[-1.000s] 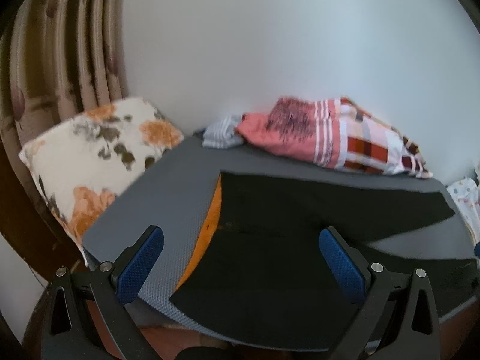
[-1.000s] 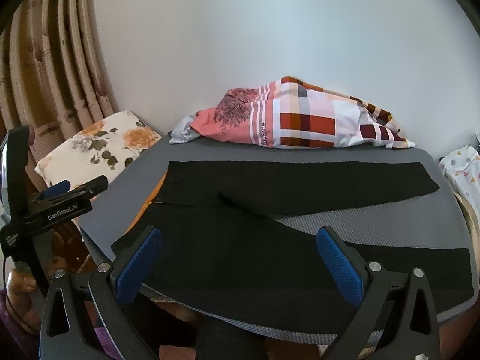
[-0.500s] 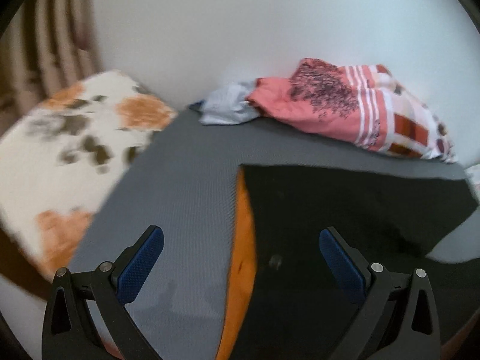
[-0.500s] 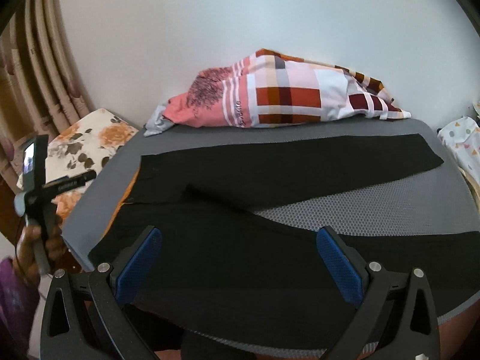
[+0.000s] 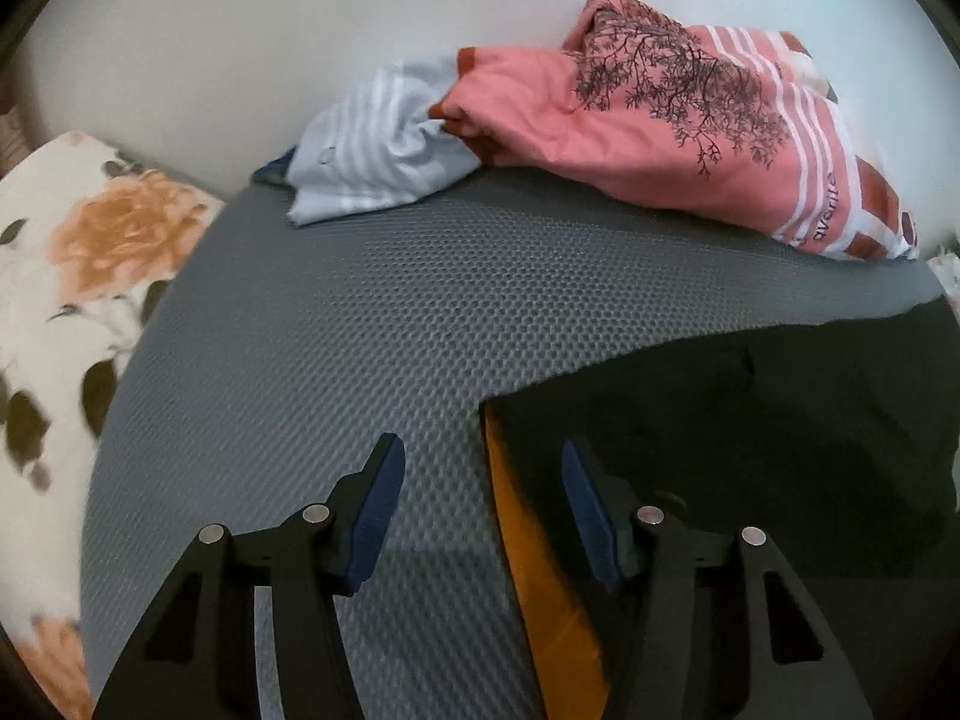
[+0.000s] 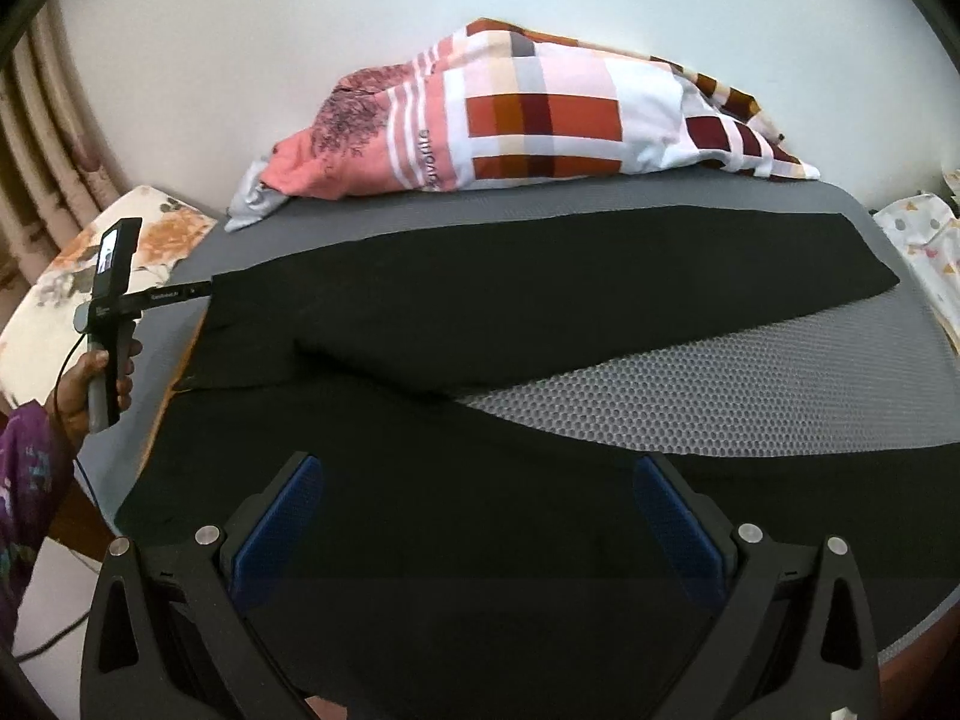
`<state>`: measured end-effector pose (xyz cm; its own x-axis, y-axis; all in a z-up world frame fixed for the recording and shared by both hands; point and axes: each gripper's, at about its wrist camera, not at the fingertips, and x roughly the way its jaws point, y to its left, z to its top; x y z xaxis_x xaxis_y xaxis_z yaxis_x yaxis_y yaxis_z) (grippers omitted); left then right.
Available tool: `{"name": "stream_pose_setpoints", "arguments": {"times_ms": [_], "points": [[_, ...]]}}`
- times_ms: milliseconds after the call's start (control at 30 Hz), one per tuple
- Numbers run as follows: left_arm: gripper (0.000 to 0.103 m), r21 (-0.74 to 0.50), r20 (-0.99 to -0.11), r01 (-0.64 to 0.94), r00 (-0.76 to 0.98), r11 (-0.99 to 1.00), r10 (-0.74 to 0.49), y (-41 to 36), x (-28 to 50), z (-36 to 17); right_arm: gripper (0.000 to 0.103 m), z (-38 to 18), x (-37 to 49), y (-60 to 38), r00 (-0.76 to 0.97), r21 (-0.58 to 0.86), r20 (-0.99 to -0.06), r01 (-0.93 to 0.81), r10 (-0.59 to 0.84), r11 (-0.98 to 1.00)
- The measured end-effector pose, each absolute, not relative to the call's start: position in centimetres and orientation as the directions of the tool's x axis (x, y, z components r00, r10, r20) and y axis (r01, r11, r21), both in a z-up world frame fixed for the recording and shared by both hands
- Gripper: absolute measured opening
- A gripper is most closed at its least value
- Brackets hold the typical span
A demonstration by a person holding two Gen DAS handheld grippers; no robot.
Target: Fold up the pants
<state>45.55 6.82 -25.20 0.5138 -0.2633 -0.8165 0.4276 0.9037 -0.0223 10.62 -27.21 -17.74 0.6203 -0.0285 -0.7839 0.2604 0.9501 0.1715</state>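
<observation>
Black pants (image 6: 540, 312) lie flat on the grey honeycomb mat (image 6: 720, 384), waist to the left, the two legs spread apart to the right. My left gripper (image 5: 480, 498) is low over the far waist corner of the pants (image 5: 750, 450). Its jaws are closing, and the corner, with an orange strip (image 5: 540, 570) along its edge, lies between them; the pads do not press on it. The right wrist view shows the left gripper (image 6: 204, 289) from the side, its tips at that corner. My right gripper (image 6: 480, 510) hangs open over the near leg, holding nothing.
A pink and checked blanket (image 6: 540, 120) and a pale striped cloth (image 5: 372, 162) are bunched along the wall. A floral pillow (image 5: 72, 276) sits off the mat's left edge, a curtain (image 6: 36, 150) behind it. A white patterned cloth (image 6: 924, 252) lies at right. A hand (image 6: 84, 384) grips the left tool.
My left gripper has swept forward and down from the mat's near edge to the far waist corner, and its jaws have narrowed. My right gripper has dropped closer over the near leg.
</observation>
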Motion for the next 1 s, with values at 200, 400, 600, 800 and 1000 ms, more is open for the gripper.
{"name": "stream_pose_setpoints", "arguments": {"times_ms": [200,400,600,800,1000], "points": [[0.045,-0.109,-0.819,0.497,0.446,0.861,-0.361,5.6,47.6,-26.7,0.103,-18.8,11.4,-27.4,0.589,0.148,-0.807,0.276,-0.045,0.95],[0.011,-0.108,-0.801,0.5,0.468,0.859,-0.373,5.5,46.9,-26.1,0.103,-19.4,12.3,-27.7,0.579,0.201,-0.815,0.283,0.0,0.938],[0.01,-0.092,-0.702,0.517,0.573,0.851,-0.423,5.2,41.9,-21.7,0.103,-18.7,14.3,-30.8,0.632,0.431,-0.755,0.279,0.174,0.858],[0.01,-0.09,-0.597,0.587,0.615,0.804,-0.516,5.6,33.1,-16.7,0.103,-20.6,19.6,-37.0,0.66,0.714,-0.64,0.321,0.394,0.622],[0.01,-0.145,-0.548,0.619,0.599,0.772,-0.584,7.1,24.0,-14.6,0.103,-23.7,25.7,-40.2,0.647,0.805,-0.582,0.371,0.493,0.463]]}}
